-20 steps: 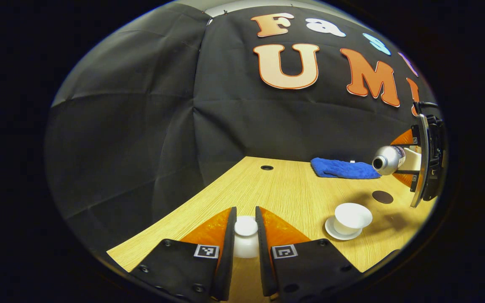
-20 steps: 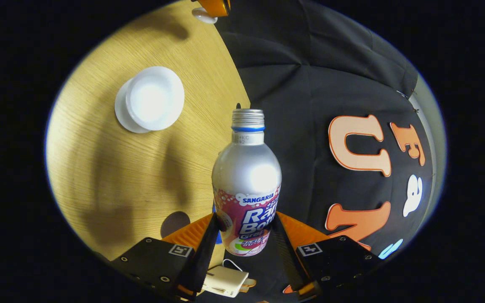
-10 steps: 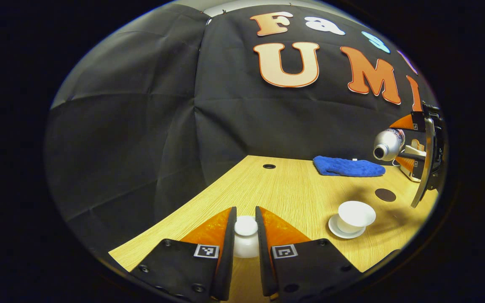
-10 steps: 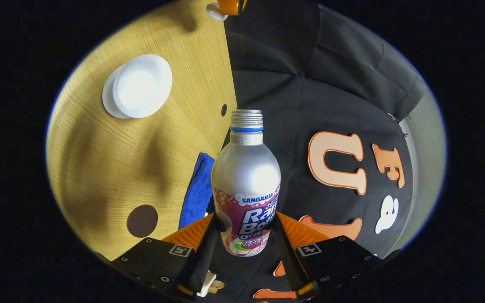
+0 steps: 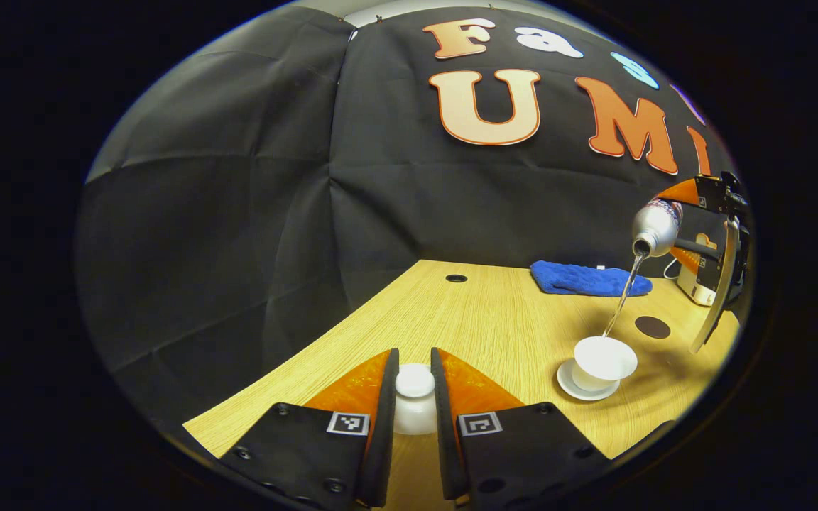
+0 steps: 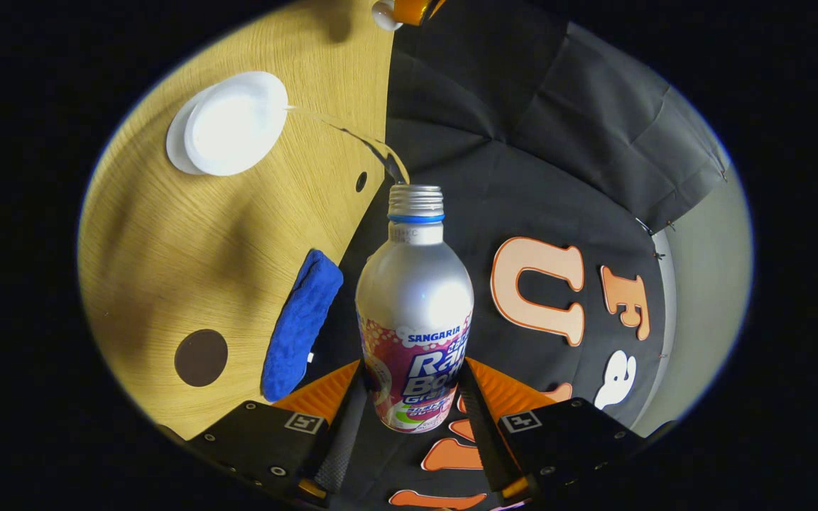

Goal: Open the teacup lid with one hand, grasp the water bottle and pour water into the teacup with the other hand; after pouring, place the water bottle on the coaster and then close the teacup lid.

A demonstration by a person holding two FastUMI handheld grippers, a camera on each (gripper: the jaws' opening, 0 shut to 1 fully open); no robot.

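Observation:
In the left gripper view my left gripper (image 5: 415,397) is shut on the white teacup lid (image 5: 415,406), held just above the wooden table (image 5: 480,333). The open white teacup (image 5: 603,359) stands on its saucer at the right. Above it the right gripper (image 5: 707,234) tilts the silver water bottle (image 5: 654,227), and a thin stream of water runs from its mouth into the cup. In the right gripper view my right gripper (image 6: 412,397) is shut on the water bottle (image 6: 415,312); the stream arcs to the teacup (image 6: 235,122). A dark round coaster (image 6: 201,357) lies on the table.
A folded blue cloth (image 5: 589,278) lies at the back of the table, also the blue cloth (image 6: 302,323) beside the coaster. The coaster (image 5: 652,327) sits behind the teacup. A small dark hole (image 5: 456,278) marks the tabletop's far edge.
The right gripper has tipped the bottle further, mouth downward, and water now pours into the teacup. The left gripper has stayed still with the lid.

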